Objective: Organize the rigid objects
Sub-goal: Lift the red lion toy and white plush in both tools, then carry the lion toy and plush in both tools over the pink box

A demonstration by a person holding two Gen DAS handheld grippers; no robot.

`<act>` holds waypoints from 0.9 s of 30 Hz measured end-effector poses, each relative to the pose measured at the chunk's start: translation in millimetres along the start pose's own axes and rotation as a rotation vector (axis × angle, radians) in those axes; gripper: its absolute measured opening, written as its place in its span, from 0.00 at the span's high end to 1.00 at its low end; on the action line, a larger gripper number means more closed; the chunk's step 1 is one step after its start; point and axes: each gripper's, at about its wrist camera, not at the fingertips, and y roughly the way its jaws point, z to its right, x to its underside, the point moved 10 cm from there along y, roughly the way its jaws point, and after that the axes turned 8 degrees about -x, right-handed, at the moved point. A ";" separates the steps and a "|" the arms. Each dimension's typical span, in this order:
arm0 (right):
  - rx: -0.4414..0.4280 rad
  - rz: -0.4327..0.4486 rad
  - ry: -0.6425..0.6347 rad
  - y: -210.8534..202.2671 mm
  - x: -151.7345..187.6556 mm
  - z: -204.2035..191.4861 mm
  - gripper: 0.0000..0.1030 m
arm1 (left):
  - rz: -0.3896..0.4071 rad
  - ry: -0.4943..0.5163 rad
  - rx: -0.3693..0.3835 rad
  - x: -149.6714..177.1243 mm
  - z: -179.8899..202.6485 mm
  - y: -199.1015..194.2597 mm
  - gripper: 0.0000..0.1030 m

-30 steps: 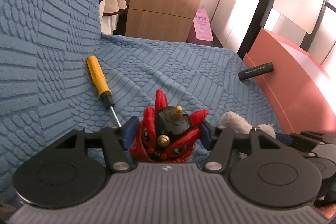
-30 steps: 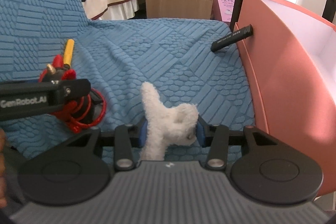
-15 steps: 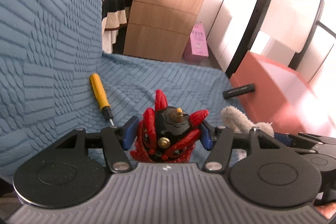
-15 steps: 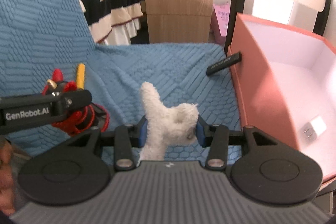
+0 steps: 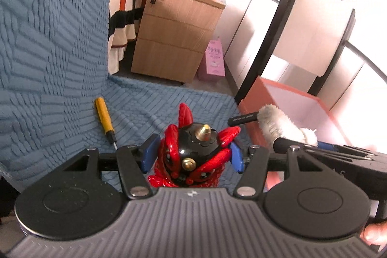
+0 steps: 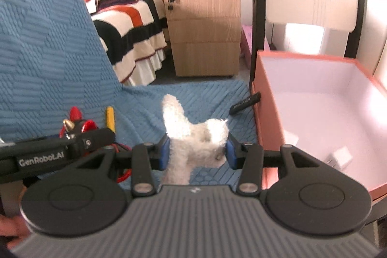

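Above blue quilted fabric (image 5: pixel 60 79), left gripper (image 5: pixel 192 155) jaws clamp a red-black figurine (image 5: pixel 193 156); right gripper (image 6: pixel 196 151) jaws clamp a white plush (image 6: pixel 193 137).

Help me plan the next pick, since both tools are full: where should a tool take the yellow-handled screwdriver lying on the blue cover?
Grip the yellow-handled screwdriver across its handle, the thickest and longest part, probably coming from above. It lies flat on the blue textured cover close to the upright backrest, so a sideways approach looks cramped. Set the jaws across its length; the thin metal shaft offers little to hold.
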 end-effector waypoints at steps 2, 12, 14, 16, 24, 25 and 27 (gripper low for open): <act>0.004 0.011 0.001 -9.6 -7.3 2.4 0.54 | 0.009 -0.003 0.024 -6.9 7.2 -10.0 0.37; 0.012 0.070 -0.007 -51.4 -46.6 11.7 0.54 | 0.049 0.006 0.069 -46.1 49.6 -45.1 0.37; 0.014 0.085 -0.008 -58.3 -54.5 15.4 0.54 | 0.055 0.006 0.076 -55.0 60.3 -50.0 0.37; 0.021 0.096 -0.009 -64.6 -60.9 20.2 0.54 | 0.062 0.010 0.086 -62.4 70.4 -54.5 0.37; 0.026 0.119 0.029 -85.2 -81.1 45.3 0.54 | 0.056 0.025 0.118 -86.1 115.4 -58.6 0.37; 0.034 0.123 0.026 -87.6 -83.5 49.9 0.54 | 0.051 0.019 0.123 -87.3 120.2 -57.4 0.37; 0.043 0.126 0.027 -91.4 -86.1 58.3 0.54 | 0.046 0.013 0.130 -89.4 131.7 -55.9 0.37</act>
